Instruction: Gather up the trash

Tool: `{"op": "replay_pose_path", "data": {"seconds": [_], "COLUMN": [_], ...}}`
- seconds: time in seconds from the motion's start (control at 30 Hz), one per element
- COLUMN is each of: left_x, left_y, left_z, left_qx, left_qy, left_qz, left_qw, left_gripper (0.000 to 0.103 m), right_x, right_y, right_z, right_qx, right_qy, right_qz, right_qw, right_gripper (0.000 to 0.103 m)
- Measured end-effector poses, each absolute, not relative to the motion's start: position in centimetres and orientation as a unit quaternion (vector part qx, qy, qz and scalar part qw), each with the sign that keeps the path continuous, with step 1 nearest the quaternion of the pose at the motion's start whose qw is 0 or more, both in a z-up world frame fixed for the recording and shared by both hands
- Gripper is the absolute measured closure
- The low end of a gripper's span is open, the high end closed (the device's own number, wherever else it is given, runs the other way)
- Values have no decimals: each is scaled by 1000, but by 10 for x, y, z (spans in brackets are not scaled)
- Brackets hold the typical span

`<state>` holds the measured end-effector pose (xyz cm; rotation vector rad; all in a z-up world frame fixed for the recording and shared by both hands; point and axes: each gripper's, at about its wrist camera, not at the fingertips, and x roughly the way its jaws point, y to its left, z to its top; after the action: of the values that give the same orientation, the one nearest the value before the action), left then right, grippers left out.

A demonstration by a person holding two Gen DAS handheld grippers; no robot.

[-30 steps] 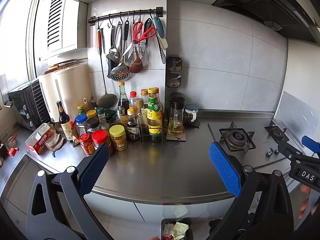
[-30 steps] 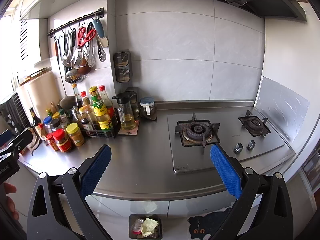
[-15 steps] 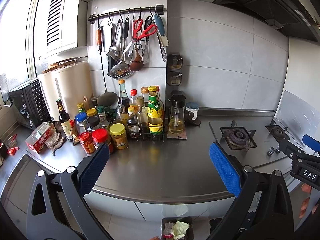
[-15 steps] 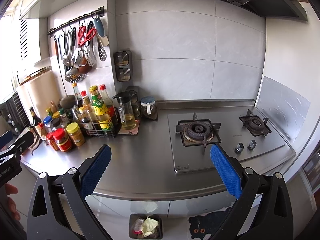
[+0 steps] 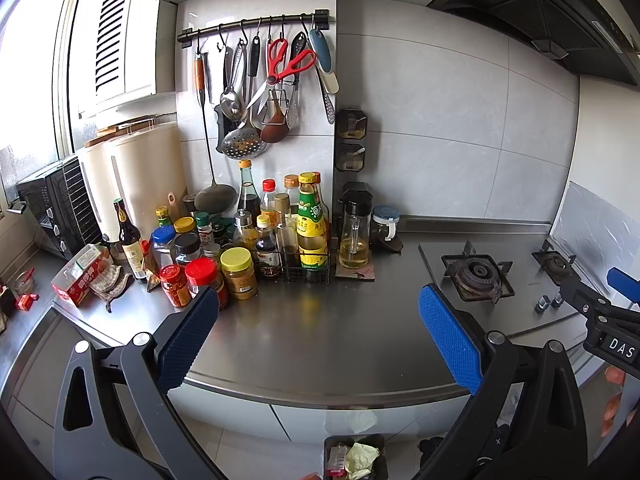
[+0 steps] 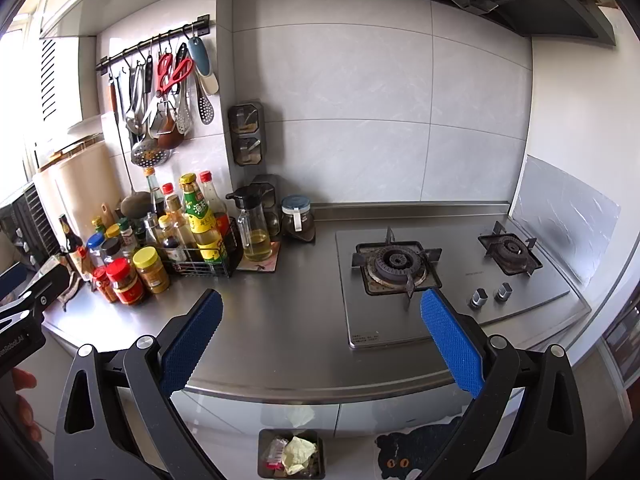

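Both held level in front of the steel counter, above the floor. Left gripper: jaws spread wide, nothing between the blue pads. Right gripper: jaws likewise wide apart and empty, blue pads framing the counter's front edge.

Down on the floor, directly below the counter's front edge: a small dark trash bin, open-topped, with crumpled pale-yellow paper and a reddish wrapper inside. Just right of the bin, a black cat-shaped floor mat.

On the counter, toward the left rear: a cluster of sauce bottles in a black wire rack, with red- and yellow-lidded jars in front of it. Right of the rack, an oil dispenser on a small mat, then a blue-lidded jar. Further right, a two-burner gas hob set into the counter. Above the bottles, utensils and red scissors hanging from a wall rail. At the counter's far left, a red-and-white carton and a crumpled cloth beside it.
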<state>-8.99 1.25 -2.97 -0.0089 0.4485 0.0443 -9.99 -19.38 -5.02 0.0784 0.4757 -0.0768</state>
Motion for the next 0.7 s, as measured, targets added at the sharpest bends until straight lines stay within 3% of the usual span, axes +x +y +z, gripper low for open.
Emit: {"op": "replay_pose_path", "data": {"seconds": [0.7], "left_x": [-88], "left_y": [13], "left_z": [-31], "left_qx": [-6], "left_qy": [227], "left_qz": [24], "left_qw": [974], "left_gripper": [8], "right_x": [-98], "right_y": [-194], "right_z": [-53], "right_qx": [42], "right_qy": [240], "right_qz": [-37], "right_qw": [969], "right_gripper": [3]}}
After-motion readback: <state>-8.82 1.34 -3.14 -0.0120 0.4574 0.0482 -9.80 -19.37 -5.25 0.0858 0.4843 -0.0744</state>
